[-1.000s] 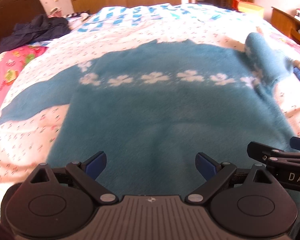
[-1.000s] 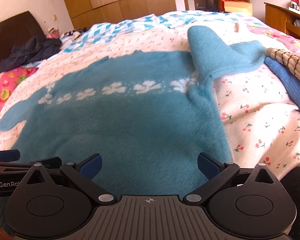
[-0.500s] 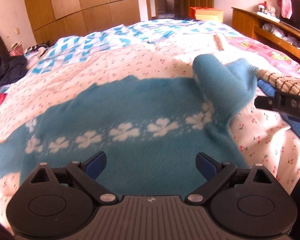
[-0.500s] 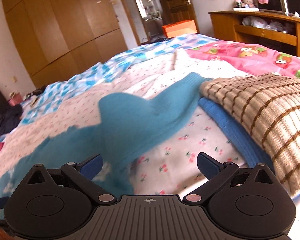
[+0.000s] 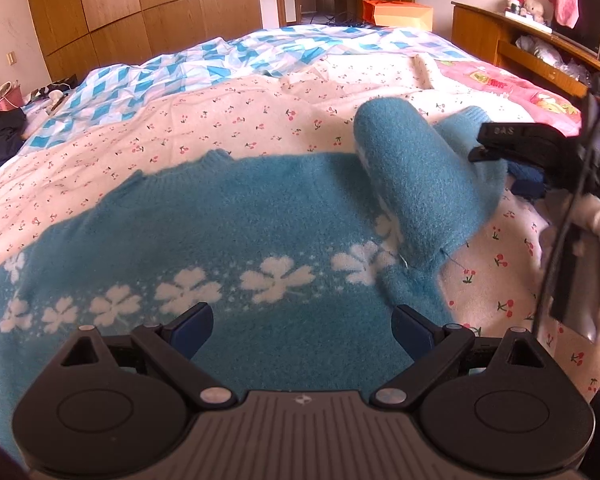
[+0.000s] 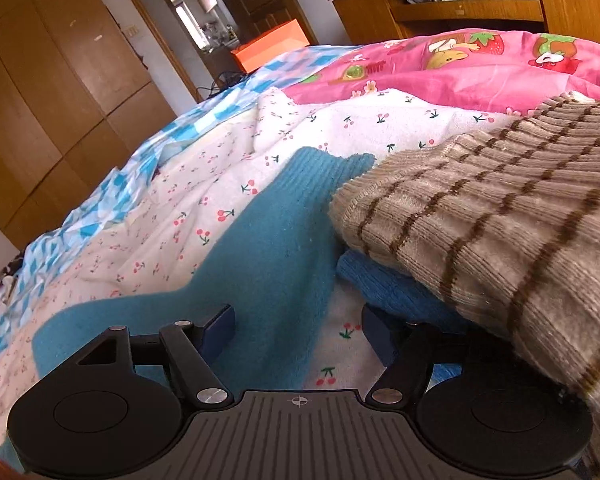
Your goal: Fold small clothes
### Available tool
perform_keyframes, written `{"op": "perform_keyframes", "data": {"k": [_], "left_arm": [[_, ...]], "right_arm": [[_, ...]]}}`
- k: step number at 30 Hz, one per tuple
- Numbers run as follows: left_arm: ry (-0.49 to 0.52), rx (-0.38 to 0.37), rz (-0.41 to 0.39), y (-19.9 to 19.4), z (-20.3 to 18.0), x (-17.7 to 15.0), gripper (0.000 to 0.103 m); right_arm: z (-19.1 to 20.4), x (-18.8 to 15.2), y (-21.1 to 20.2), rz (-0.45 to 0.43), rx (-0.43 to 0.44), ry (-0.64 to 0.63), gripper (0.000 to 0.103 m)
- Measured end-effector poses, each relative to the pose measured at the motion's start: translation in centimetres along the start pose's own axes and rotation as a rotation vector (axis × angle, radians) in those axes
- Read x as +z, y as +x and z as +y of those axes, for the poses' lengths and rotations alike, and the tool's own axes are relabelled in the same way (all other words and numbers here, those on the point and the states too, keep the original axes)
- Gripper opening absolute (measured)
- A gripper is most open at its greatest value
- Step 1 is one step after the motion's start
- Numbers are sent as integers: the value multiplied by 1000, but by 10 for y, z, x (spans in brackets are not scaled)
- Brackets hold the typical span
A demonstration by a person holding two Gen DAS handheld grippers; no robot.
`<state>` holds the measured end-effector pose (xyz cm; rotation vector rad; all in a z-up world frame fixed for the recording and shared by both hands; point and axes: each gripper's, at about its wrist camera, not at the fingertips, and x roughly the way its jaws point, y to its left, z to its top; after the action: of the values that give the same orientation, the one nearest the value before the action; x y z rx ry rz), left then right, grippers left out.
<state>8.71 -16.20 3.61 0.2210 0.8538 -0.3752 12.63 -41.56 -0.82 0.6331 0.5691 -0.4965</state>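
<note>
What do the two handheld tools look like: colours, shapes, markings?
Both match: the left tool and the right tool have black linkage arms with silver pivot screws, dark blue finger pads, round black side housings, and a ribbed grey centre plate with a small crosshair mark. Seen from the left wrist view, the right tool shows pale lettering and a black cable.

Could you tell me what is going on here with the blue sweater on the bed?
A person with two handheld grippers is folding a blue sweater spread flat on the bed. The right gripper, open, sits low by the sweater's sleeve, next to a stack of folded knitwear. The left gripper, also open, hovers over the sweater's body. Neither grips anything.
</note>
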Motion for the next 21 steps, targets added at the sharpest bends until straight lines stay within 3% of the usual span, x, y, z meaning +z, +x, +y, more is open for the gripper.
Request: {"op": "perform_keyframes", "data": {"k": [3,5,6,9,15,21], "left_arm": [[0,-8,19,5,0,-4,100],[-2,-13,28,7,0,-7,100],[-4,-16,30,8,1,-8,100],[-14,-22,21,4,7,-9,100],[-58,-17,9,-4,31,-16,100],[-120,1,-8,-20,67,-32,100]], "right_arm": [[-1,4,6,-12,0,46,68],[-3,7,8,-15,-8,68,47],[-5,8,7,-13,-8,79,27],[-11,12,4,7,43,130,13],[23,23,-33,-55,144,67,12],[119,6,-75,-68,326,-151,11]]}}
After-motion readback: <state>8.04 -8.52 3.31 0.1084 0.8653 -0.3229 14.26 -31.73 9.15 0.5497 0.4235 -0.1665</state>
